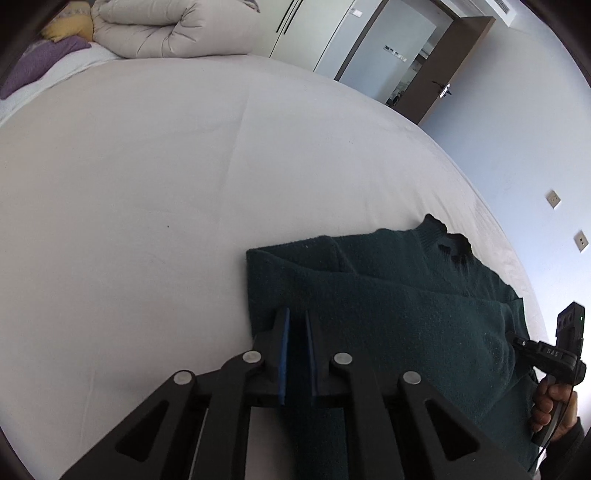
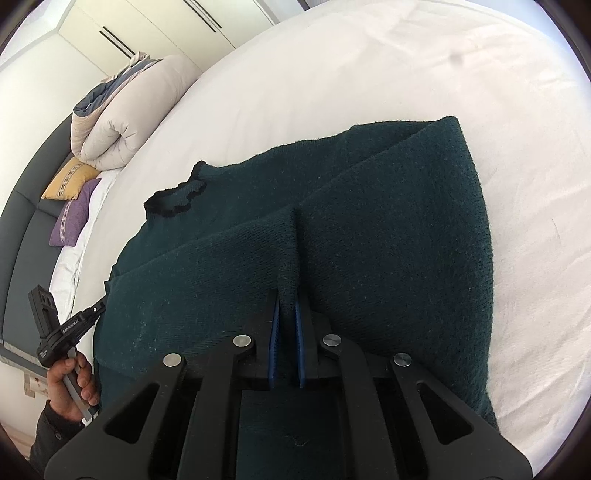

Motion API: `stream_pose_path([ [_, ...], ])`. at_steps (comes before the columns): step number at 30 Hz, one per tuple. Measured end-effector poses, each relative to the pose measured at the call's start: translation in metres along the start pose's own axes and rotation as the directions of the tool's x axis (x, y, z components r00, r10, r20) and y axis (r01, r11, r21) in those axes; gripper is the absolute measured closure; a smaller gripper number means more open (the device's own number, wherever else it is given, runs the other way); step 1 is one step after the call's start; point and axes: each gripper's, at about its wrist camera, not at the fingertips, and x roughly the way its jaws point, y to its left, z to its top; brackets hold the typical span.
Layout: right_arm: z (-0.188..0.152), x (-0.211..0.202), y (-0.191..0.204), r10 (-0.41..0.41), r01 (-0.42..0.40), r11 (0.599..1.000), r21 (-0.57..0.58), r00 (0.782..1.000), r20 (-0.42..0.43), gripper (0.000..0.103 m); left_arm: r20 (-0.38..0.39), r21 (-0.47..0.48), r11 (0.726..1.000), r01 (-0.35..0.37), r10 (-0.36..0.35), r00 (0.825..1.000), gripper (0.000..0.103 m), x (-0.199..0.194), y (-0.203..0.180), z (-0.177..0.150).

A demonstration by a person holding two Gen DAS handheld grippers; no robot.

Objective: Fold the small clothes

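Dark green knitted sweater (image 2: 369, 229) lies on the white bed (image 2: 369, 66). Both grippers, left gripper (image 1: 297, 321) and right gripper (image 2: 286, 299), have jaws pinched narrow on sweater folds running between them.

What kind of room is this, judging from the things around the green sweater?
Most likely a bedroom. The sweater lies on a bed with a white sheet; a rolled duvet and cushions sit at its head, and wardrobe doors stand behind.
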Motion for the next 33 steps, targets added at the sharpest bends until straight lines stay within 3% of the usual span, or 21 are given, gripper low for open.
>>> stream_pose_path([
  [1,0.0,0.0,0.0,0.001,-0.001,1.0,0.0,1.0,0.005,0.099,0.006,0.04,0.999,-0.013,0.013,1.0,0.075,-0.007,-0.009,-0.008],
  [3,-0.003,-0.003,0.001,0.011,-0.01,1.0,-0.015,0.999,0.032,0.098,0.015,0.131,0.99,-0.043,0.042,0.999,0.027,-0.019,-0.03,-0.026],
  [5,-0.008,-0.008,-0.001,0.036,-0.034,0.999,-0.031,0.997,0.072,0.097,-0.013,0.216,0.968,-0.125,0.131,0.991,0.007,-0.021,-0.045,-0.049],
  [7,-0.013,-0.019,-0.001,0.041,-0.039,0.999,-0.035,0.996,0.082,0.094,-0.003,0.252,0.957,-0.142,0.148,0.989,0.007,-0.03,-0.047,-0.069],
  [9,-0.019,-0.035,0.001,0.002,0.001,0.999,-0.036,0.996,0.089,0.088,-0.03,0.217,0.967,-0.133,0.142,0.989,0.008,-0.045,-0.039,-0.08],
  [12,-0.032,-0.076,0.001,-0.033,0.037,0.999,-0.021,0.988,0.148,0.06,-0.017,0.161,0.978,-0.133,0.138,0.99,0.009,-0.085,-0.026,-0.102],
  [13,-0.038,-0.093,-0.002,-0.026,0.028,1.0,-0.011,0.984,0.179,0.046,-0.008,0.148,0.981,-0.125,0.127,0.992,0.009,-0.101,-0.023,-0.112],
  [14,-0.048,-0.113,-0.005,-0.023,0.023,1.0,0.004,0.977,0.211,0.04,-0.002,0.139,0.983,-0.123,0.124,0.992,0.009,-0.115,-0.022,-0.123],
  [17,-0.082,-0.156,-0.014,-0.019,0.016,1.0,0.016,0.974,0.225,0.038,-0.032,0.097,0.991,-0.092,0.096,0.995,0.009,-0.149,-0.013,-0.164],
  [21,-0.142,-0.188,-0.03,-0.015,0.015,1.0,0.006,0.989,0.149,0.038,-0.109,0.029,0.999,-0.038,0.041,0.993,0.009,-0.172,-0.01,-0.223],
  [24,-0.189,-0.2,-0.047,-0.072,0.072,0.997,0.005,0.993,0.098,0.038,-0.12,0.069,0.997,-0.034,0.042,0.992,0.009,-0.187,-0.024,-0.253],
  [26,-0.217,-0.205,-0.063,-0.084,0.082,0.996,0.04,0.994,0.068,0.038,-0.143,0.062,0.998,0.002,0.007,0.99,0.009,-0.191,-0.03,-0.264],
  [29,-0.251,-0.221,-0.08,-0.037,0.03,0.997,0.071,0.995,0.093,0.038,-0.172,0.049,0.998,0.026,-0.018,0.985,0.01,-0.195,-0.034,-0.27],
  [33,-0.273,-0.237,-0.079,-0.013,0.008,0.997,0.072,0.998,0.068,0.038,-0.228,0.011,0.996,0.088,-0.083,0.97,0.022,-0.199,-0.033,-0.273],
])
